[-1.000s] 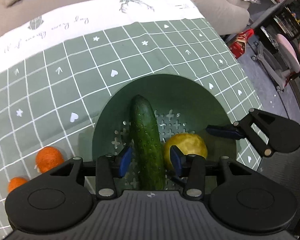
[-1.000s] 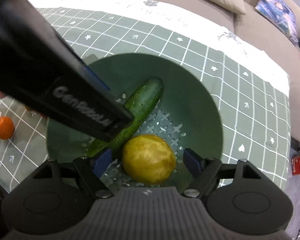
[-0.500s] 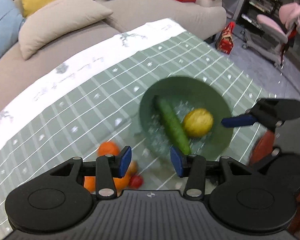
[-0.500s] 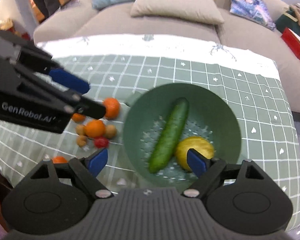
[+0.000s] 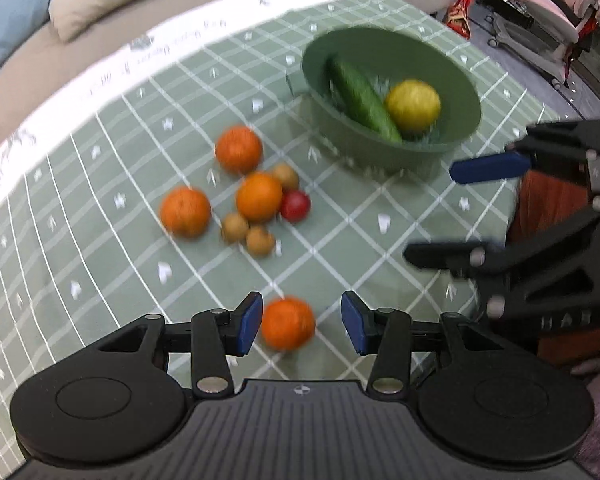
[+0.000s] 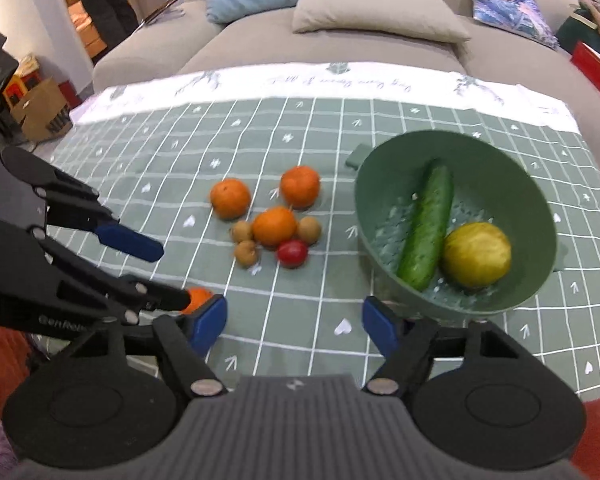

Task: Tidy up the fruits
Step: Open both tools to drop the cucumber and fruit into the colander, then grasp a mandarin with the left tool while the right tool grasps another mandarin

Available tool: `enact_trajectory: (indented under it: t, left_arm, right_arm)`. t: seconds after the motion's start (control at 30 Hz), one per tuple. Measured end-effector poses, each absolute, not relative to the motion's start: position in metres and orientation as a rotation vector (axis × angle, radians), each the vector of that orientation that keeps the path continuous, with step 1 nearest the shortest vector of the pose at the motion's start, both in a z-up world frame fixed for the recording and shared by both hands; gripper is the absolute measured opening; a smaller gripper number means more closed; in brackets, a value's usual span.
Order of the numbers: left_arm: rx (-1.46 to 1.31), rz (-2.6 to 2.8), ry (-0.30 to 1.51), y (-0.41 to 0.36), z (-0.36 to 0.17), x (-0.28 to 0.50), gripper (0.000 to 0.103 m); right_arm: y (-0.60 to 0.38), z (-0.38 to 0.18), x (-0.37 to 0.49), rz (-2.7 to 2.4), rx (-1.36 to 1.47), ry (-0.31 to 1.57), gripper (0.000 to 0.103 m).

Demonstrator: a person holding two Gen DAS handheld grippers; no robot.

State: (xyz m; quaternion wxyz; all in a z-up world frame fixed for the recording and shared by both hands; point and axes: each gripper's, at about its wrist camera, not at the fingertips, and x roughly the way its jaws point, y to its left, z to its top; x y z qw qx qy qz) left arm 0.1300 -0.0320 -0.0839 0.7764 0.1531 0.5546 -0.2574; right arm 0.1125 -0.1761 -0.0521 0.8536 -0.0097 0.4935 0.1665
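Both pairs of jaws stand apart and grip nothing. On the left gripper (image 5: pixel 302 322) an orange (image 5: pixel 287 323) lies on the cloth between the blue pads, closer to the left one, but I cannot tell if that pad touches it. The jaws of the right gripper (image 6: pixel 294 322) have just been closing, with only bare cloth between them.

Counted on the surface (image 6: pixel 380 152), which carries a green checked cloth: four oranges, three small brown fruits and one small red fruit. In the right wrist view three oranges sit at about 11 o'clock from the right gripper — one (image 6: pixel 230 198) at the far left, one (image 6: pixel 300 186) further back, one (image 6: pixel 275 226) in the middle of the cluster. The brown fruits (image 6: pixel 247 252) and the red fruit (image 6: pixel 292 253) lie just beside this middle orange. The fourth orange is the one at the left gripper, half hidden behind it in this view.

One green bowl (image 6: pixel 540 216) stands at 1 o'clock, well apart from the cluster. It holds one cucumber (image 6: pixel 428 226) and one yellow fruit (image 6: pixel 477 254), side by side — the cucumber is on the left.

Behind the surface there is a beige sofa (image 6: pixel 340 44).
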Motion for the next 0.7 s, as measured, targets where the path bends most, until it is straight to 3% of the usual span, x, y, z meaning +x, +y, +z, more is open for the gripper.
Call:
enact_trajectory:
  t: [0.03, 0.13, 0.7]
  left_arm:
    - [0.324, -0.555, 1.205, -0.029, -0.089, 0.127, 0.054]
    - [0.294, -0.544, 1.205, -0.02, -0.103, 0.122, 0.056]
    - [0.256, -0.499, 1.279, -0.019, -0.142, 0.134, 0.061]
  right_arm:
    - [-0.174, -0.056, 0.112, 0.35, -0.025, 1.043, 0.066]
    - [-0.175, -0.067, 0.113, 0.361, -0.017, 1.062, 0.052]
    - [-0.153, -0.09, 0.127, 0.464, -0.061, 1.092, 0.039]
